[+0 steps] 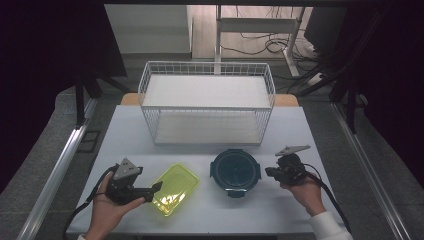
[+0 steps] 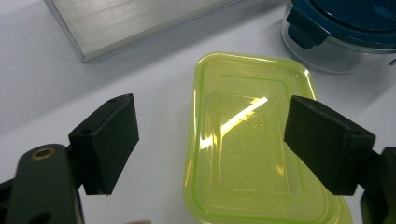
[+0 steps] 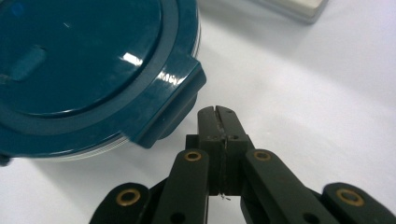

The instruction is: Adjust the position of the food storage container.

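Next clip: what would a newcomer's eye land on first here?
Probably the translucent yellow-green rectangular plastic container on the white table, lying in front of the open left gripper. Beside it sits the round clear container with a dark teal clip-on lid, with the shut right gripper close to one of its side clips. Behind both stands a white wire basket shelf.

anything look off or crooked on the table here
Only the yellow-green container sits askew, angled diagonally to the table edge. The round blue-lidded container is latched, upright and intact. Nothing spilled or damaged.
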{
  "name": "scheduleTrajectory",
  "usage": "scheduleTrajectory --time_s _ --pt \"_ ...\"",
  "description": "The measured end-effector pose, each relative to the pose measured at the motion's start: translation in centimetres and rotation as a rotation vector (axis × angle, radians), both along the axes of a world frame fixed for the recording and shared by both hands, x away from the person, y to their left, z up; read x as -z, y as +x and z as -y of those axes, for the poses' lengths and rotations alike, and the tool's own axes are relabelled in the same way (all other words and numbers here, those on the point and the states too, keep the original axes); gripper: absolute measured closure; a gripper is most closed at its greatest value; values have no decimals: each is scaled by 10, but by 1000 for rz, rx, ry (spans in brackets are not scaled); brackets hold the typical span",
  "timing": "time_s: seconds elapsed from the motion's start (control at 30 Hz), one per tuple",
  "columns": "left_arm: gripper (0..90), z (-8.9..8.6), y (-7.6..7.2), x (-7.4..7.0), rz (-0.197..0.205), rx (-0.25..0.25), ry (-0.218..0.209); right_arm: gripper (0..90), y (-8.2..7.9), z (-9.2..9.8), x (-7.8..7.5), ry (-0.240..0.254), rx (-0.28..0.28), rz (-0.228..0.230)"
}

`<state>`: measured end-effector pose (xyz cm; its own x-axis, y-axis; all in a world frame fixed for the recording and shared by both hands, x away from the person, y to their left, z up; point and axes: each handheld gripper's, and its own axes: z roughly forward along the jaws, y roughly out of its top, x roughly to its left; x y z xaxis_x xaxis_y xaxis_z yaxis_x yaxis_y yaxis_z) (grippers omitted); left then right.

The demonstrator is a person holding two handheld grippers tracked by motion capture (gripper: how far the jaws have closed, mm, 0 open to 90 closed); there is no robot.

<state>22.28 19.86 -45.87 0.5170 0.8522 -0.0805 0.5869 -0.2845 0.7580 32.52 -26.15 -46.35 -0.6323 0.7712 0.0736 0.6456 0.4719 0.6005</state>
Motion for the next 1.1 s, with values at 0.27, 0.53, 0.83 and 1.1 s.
scheduleTrajectory --time_s 0.27,0.53,0.83,1.1 --pt "172 0 0 0 -3 -3 -5 887 -26 14 -22 173 -10 27" --pt "171 0 0 0 -3 -7 -3 581 -33 13 -21 184 4 62" --pt "171 1 0 0 -11 -2 -16 239 -32 13 -21 260 56 59" --pt "170 2 2 -3 -30 4 -60 225 -32 11 -20 303 34 30"
